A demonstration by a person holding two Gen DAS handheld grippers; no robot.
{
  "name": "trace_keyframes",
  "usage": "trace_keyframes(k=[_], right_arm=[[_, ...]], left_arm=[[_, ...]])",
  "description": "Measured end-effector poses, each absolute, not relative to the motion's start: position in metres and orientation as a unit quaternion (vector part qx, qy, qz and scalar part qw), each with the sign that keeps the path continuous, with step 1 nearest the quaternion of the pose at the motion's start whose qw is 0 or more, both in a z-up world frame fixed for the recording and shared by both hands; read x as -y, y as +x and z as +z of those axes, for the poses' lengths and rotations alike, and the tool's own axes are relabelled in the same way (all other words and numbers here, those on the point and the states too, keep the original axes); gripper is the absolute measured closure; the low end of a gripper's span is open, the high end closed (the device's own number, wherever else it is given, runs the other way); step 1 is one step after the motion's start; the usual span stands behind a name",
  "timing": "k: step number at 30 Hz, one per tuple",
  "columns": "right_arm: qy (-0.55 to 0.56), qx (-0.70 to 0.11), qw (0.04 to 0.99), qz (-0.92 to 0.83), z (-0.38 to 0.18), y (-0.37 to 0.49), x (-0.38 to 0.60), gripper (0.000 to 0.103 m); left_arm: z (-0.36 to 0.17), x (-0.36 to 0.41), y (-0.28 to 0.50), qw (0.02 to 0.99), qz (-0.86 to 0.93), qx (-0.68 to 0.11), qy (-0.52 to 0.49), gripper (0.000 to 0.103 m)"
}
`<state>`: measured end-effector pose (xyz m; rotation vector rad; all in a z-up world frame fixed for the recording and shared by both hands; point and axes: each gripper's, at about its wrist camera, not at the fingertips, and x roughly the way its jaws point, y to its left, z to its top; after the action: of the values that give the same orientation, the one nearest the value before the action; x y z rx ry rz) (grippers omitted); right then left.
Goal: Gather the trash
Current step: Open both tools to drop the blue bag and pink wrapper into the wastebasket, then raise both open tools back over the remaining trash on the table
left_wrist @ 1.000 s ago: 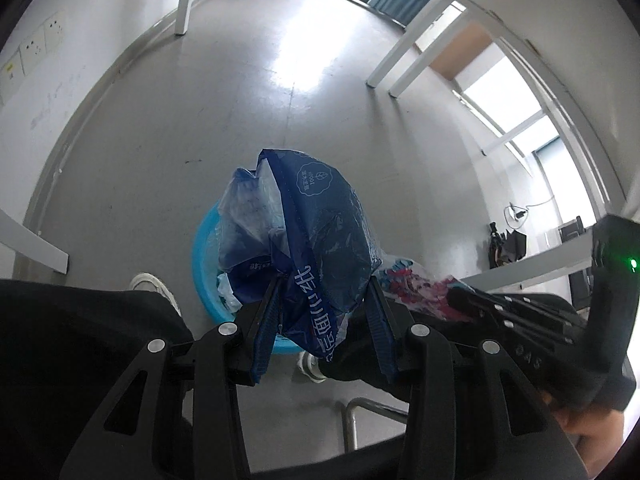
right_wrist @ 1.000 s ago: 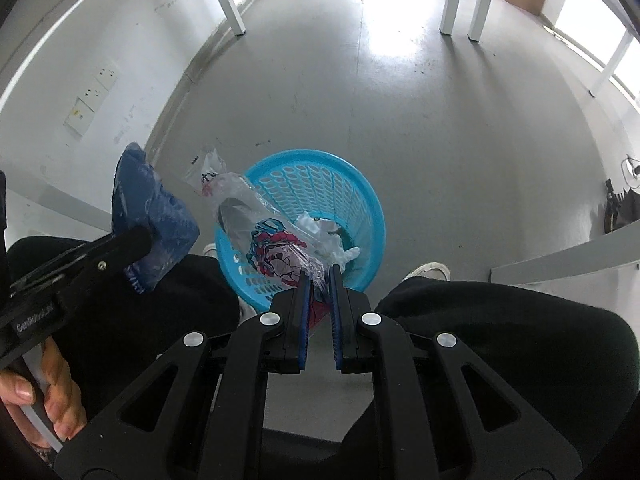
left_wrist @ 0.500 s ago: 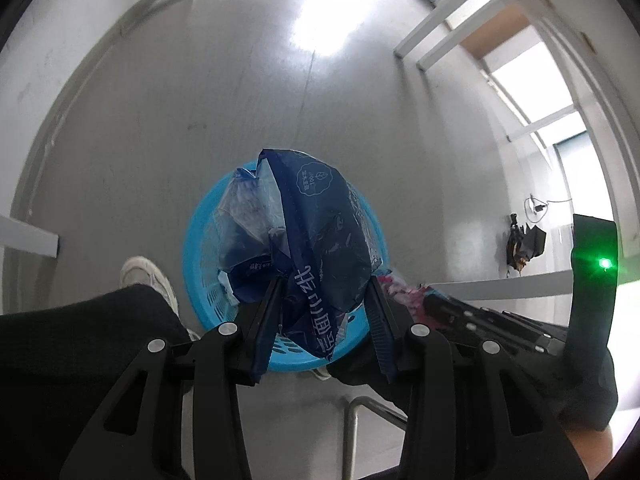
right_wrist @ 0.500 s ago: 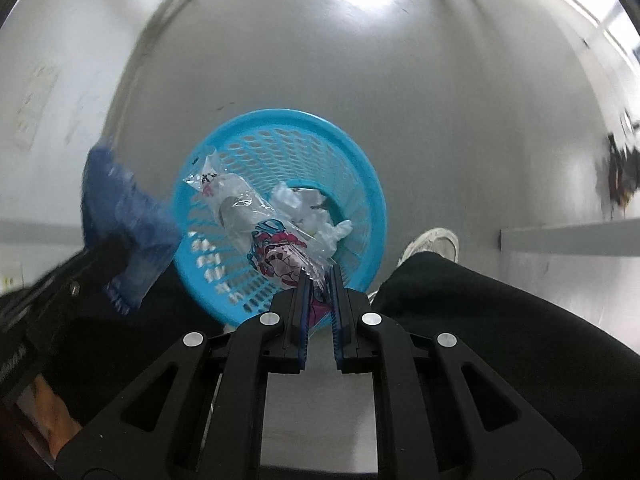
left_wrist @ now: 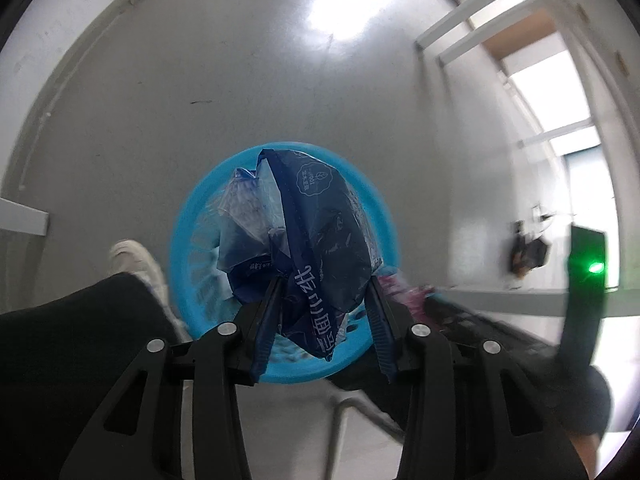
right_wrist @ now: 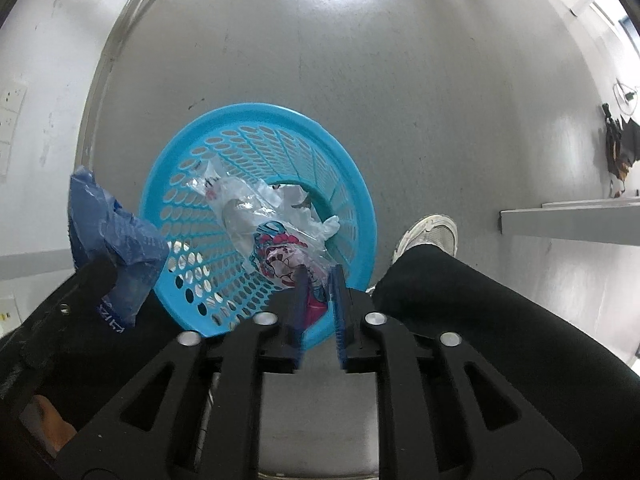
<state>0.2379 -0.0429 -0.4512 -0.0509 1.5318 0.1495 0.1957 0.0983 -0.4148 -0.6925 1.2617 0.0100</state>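
Both hands hover over the blue basket [right_wrist: 352,184], so this looks like the drop. The right gripper [right_wrist: 318,300] is easing apart with the pink printed wrapper [right_wrist: 280,256] between its pads; I'd let it fall inside the rim at 12 o'clock. The left gripper [left_wrist: 322,312] is opening too, with the dark blue bag [left_wrist: 320,232] wedged in it above the basket. A white sneaker [right_wrist: 430,236] sits at 3 o'clock, close by.

Smooth grey concrete floor [right_wrist: 400,80], glossy, with a bright patch of reflected light [left_wrist: 340,20] at the far side. White painted wall [right_wrist: 36,60] carrying white socket plates [right_wrist: 10,108]. White table legs [left_wrist: 472,28]. Daylit windows [left_wrist: 552,96] at right.
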Motion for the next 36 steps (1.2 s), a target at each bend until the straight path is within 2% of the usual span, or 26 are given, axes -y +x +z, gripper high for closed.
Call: trace_keyframes(k=[1,2,3,6,12,15,22,26,29,32,36], right_arm=[[-0.012,-0.692,0.718,0.069,-0.452,0.238,0.044,0.079],[-0.005,-0.692,0.718,0.069,-0.450,0.239,0.046,0.076],[0.000,-0.692,0.719,0.067,-0.450,0.239,0.048,0.072],[0.004,-0.692,0.719,0.066,-0.450,0.239,0.049,0.067],[-0.022,-0.685,0.723,0.081,-0.444,0.232,0.042,0.067],[-0.039,-0.678,0.729,0.085,-0.437,0.228,0.037,0.062],[-0.047,-0.654,0.747,0.112,-0.407,0.212,0.036,0.061],[-0.063,-0.630,0.763,0.129,-0.388,0.199,0.033,0.055],[-0.066,-0.622,0.769,0.133,-0.379,0.191,0.032,0.055],[-0.064,-0.614,0.775,0.135,-0.371,0.184,0.034,0.054],[-0.066,-0.599,0.786,0.141,-0.356,0.172,0.038,0.046]], left_arm=[[-0.411,-0.101,0.196,0.759,0.003,-0.568,-0.318,0.053],[-0.405,-0.101,0.197,0.768,0.003,-0.559,-0.312,0.041],[-0.402,-0.101,0.197,0.773,0.002,-0.554,-0.311,0.037],[-0.404,-0.099,0.195,0.770,0.002,-0.557,-0.311,0.039],[-0.402,-0.096,0.195,0.771,0.008,-0.558,-0.307,0.039],[-0.400,-0.092,0.195,0.772,0.010,-0.562,-0.299,0.039],[-0.390,-0.099,0.183,0.776,0.019,-0.551,-0.306,0.039],[-0.379,-0.099,0.173,0.787,0.045,-0.555,-0.267,0.039],[-0.370,-0.093,0.167,0.797,0.060,-0.557,-0.226,0.037],[-0.362,-0.095,0.162,0.802,0.068,-0.554,-0.213,0.037],[-0.352,-0.097,0.151,0.805,0.068,-0.552,-0.208,0.034]])
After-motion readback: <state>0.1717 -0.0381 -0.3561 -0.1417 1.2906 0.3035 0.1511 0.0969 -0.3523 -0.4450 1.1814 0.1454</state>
